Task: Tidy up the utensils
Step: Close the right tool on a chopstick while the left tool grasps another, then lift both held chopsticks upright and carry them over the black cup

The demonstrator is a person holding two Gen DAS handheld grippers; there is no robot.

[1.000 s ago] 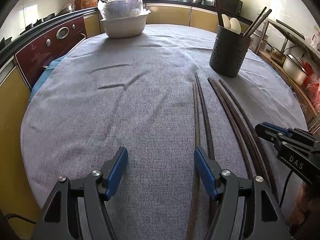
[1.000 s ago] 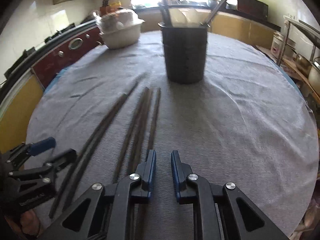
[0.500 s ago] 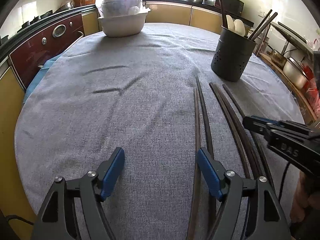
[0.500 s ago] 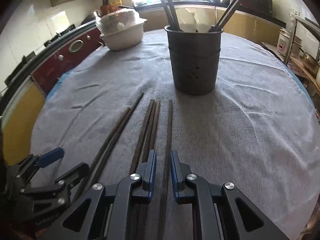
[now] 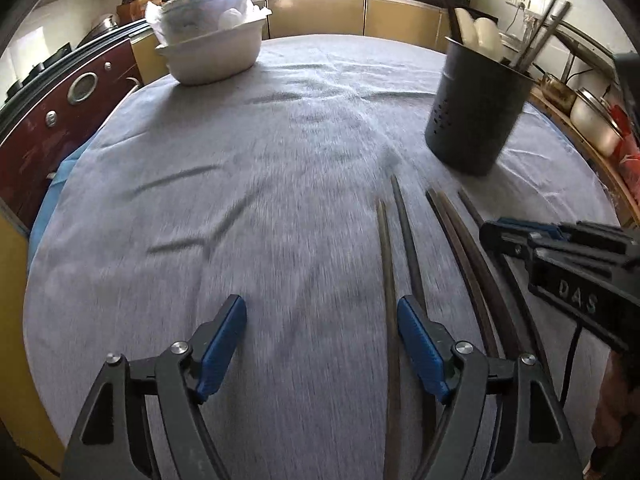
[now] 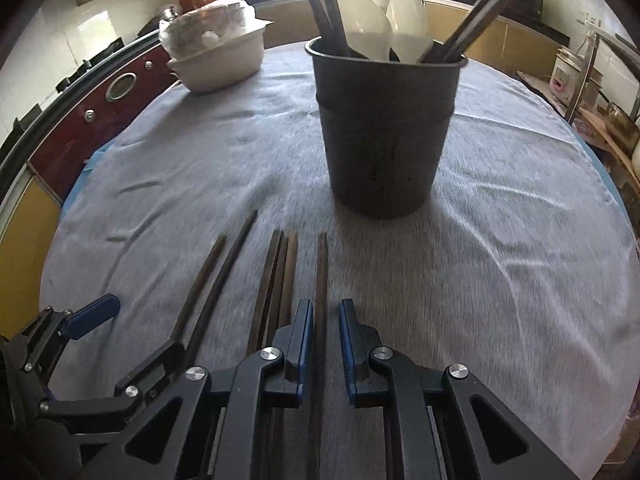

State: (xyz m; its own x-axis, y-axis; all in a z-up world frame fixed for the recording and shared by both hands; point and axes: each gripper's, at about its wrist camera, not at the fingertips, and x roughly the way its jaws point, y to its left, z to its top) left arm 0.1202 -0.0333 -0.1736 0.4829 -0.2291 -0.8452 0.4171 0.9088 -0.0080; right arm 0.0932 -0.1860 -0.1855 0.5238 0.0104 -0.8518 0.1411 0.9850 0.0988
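Several dark chopsticks [image 6: 280,272] lie side by side on the grey tablecloth [image 6: 500,260], pointing at a dark utensil holder [image 6: 384,132]; they also show in the left wrist view [image 5: 404,240]. The holder [image 5: 476,108] has chopsticks and white spoons standing in it. My right gripper [image 6: 325,320] is narrowly open, its fingers straddling the rightmost chopstick [image 6: 321,280] without closing on it. My left gripper [image 5: 320,320] is wide open and empty, low over the cloth; its right finger [image 5: 416,332] is over the leftmost chopsticks.
A white bowl stack [image 5: 212,48] stands at the far left of the round table. A dark red appliance [image 5: 52,120] and counters ring the table's left edge. Pots sit on a shelf [image 5: 592,120] at the right.
My right gripper has moved forward along the chopsticks toward the holder, now straddling the rightmost one. My left gripper has shifted slightly forward. Both jaw openings are unchanged.
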